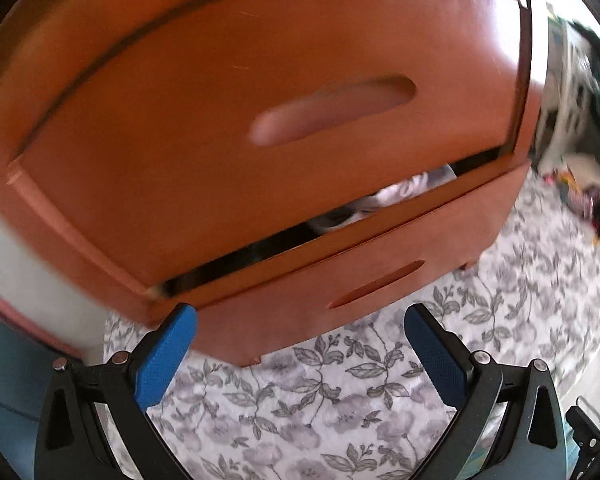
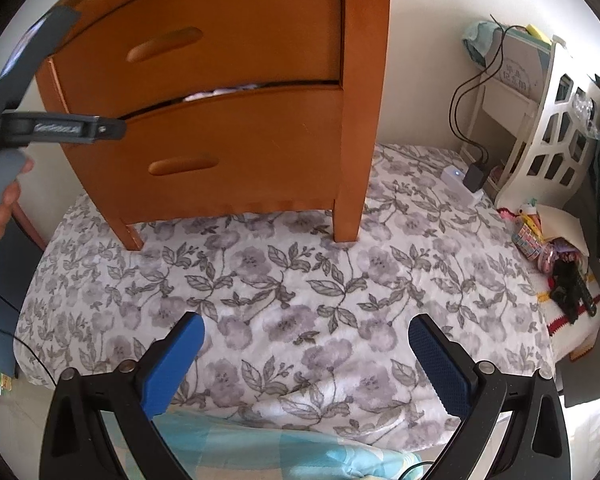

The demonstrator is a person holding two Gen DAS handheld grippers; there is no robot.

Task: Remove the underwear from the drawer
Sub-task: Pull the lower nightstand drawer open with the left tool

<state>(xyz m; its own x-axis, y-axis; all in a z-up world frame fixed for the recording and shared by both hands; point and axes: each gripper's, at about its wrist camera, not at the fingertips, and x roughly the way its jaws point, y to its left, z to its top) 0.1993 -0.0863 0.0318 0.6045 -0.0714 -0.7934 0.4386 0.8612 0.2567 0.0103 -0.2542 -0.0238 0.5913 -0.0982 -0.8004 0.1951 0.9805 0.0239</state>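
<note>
Left wrist view: floral bedspread beneath a wooden chest. The lower drawer stands slightly ajar; pale underwear shows in the gap above its front. The left gripper is spread, empty, near the drawer.

Right wrist view: white wall, shelf unit at right. The right gripper is spread, empty, well apart from the chest; underwear peeks out.
</note>
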